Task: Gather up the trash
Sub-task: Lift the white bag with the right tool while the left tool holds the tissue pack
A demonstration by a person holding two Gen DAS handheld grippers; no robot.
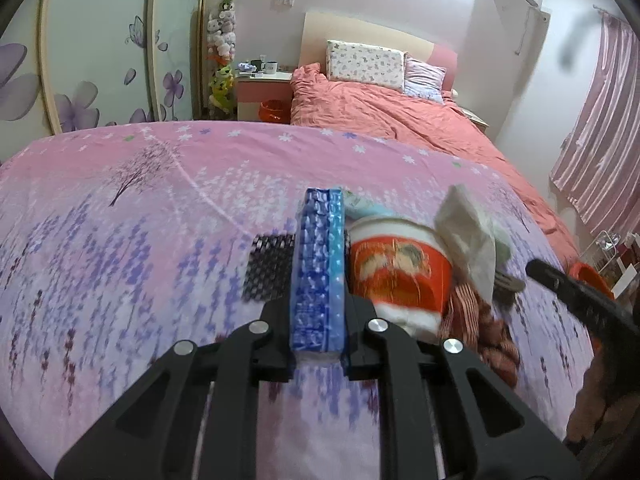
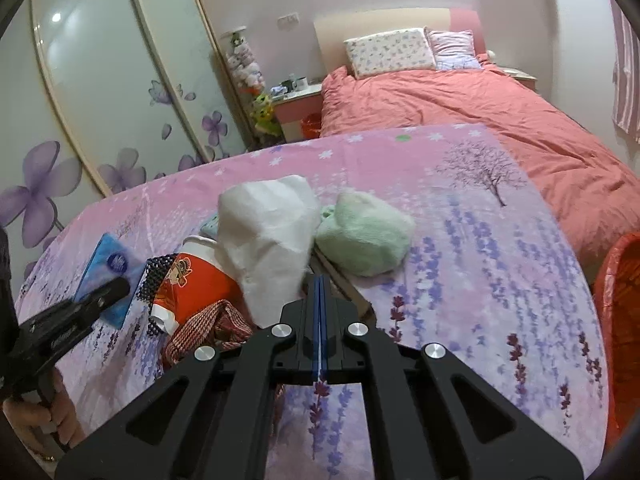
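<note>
While left gripper [image 1: 318,264] clamps blue packet [image 1: 319,268], right gripper [image 2: 320,300] pinches tissue [image 2: 272,236]

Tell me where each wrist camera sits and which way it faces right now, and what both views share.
Left wrist: on the left gripper, angled down across the pink cloth toward the bed; its jaws clamp a blue tissue pack.
Right wrist: on the right gripper, facing likewise; jaws shut, white tissue at the tips; a hand shows lower left.
Shared: red paper cup, white tissue, tissue pack, bed.
</note>
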